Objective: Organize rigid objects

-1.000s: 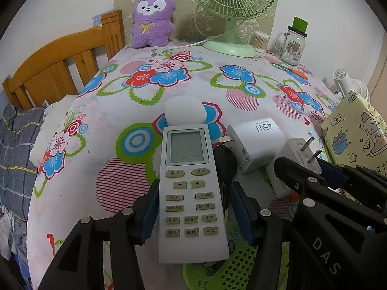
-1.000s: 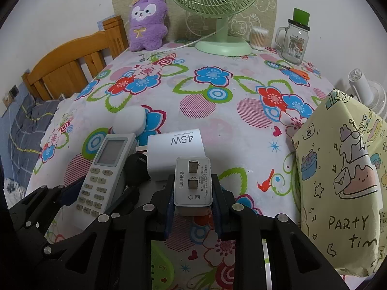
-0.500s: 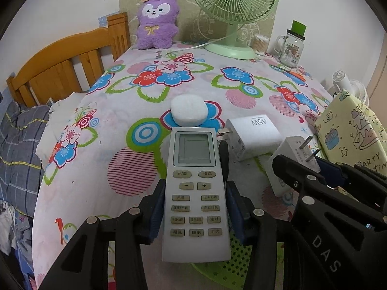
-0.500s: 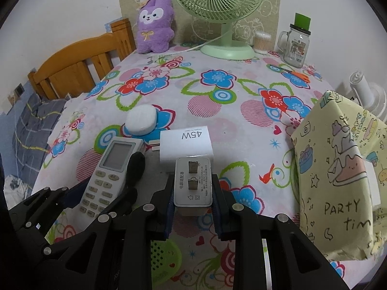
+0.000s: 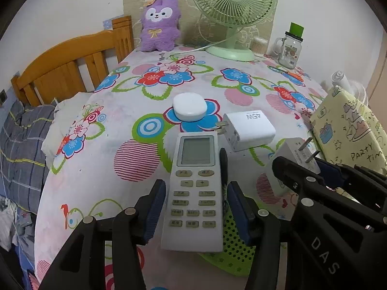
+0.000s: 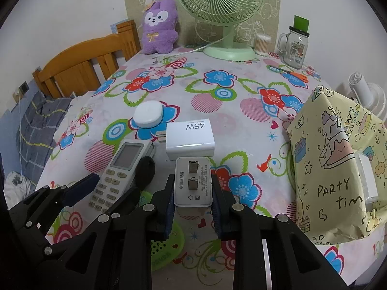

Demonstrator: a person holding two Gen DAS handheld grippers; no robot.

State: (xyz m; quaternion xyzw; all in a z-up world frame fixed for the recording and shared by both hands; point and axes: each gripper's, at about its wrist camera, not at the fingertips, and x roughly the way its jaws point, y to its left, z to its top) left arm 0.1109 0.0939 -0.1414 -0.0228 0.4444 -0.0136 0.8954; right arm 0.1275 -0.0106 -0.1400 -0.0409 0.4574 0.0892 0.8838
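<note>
A white air-conditioner remote (image 5: 196, 188) lies between the blue pads of my left gripper (image 5: 196, 186). Its jaws are opening, and a thin gap shows on both sides of the remote. A black object (image 5: 223, 162) lies along the remote's right edge. The remote's near end overlaps a green perforated basket (image 5: 232, 249). My right gripper (image 6: 193, 188) is shut on a grey-white power adapter (image 6: 192, 181), prongs facing up. In the right wrist view the remote (image 6: 121, 171) sits to the left inside the left gripper (image 6: 108, 188).
A white 45W charger (image 6: 191, 137) and a round white puck (image 6: 148, 113) lie just beyond the grippers. A yellow party bag (image 6: 333, 169) stands at the right. A green fan (image 6: 222, 12), a purple plush (image 6: 159, 26) and a glass jar (image 6: 295, 46) line the back. A wooden headboard (image 5: 72, 65) is on the left.
Both grippers have drawn back toward the near edge, so more of the green basket shows. The left jaws pressed on the remote half a second ago and have since widened off it.
</note>
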